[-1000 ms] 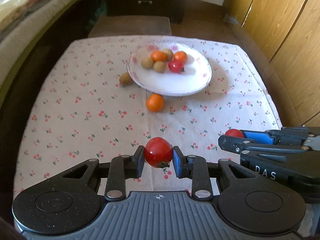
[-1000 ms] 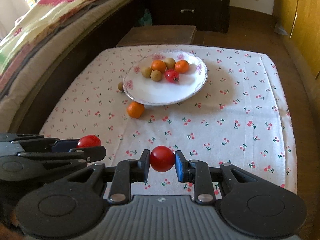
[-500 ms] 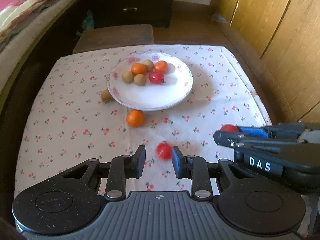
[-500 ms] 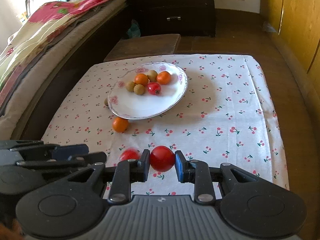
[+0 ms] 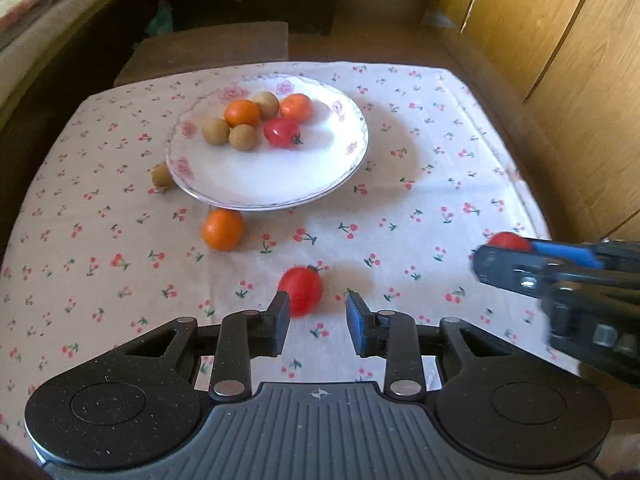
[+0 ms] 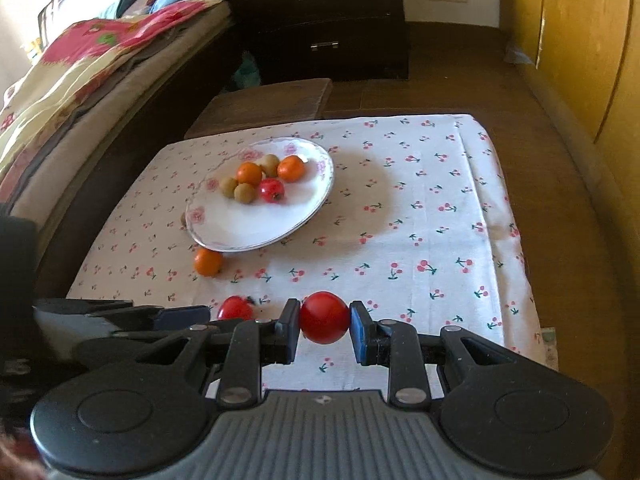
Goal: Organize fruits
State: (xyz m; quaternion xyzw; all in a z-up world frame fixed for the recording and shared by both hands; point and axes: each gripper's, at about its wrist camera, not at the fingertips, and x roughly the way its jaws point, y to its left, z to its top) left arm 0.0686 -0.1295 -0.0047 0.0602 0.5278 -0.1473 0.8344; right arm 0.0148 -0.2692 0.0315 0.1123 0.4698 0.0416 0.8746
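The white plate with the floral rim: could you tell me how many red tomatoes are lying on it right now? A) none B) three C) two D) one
D: a single red tomato lies on the white plate, among oranges and small brown fruits.

warm daylight is falling on the tablecloth (image 5: pixel 400 208) and glaring off the white plate (image 5: pixel 280 184), which is casting a soft shadow to its right. both fisheye views are bending and darkening at the corners. the right gripper (image 5: pixel 560 280) is smearing with motion blur in the left view.
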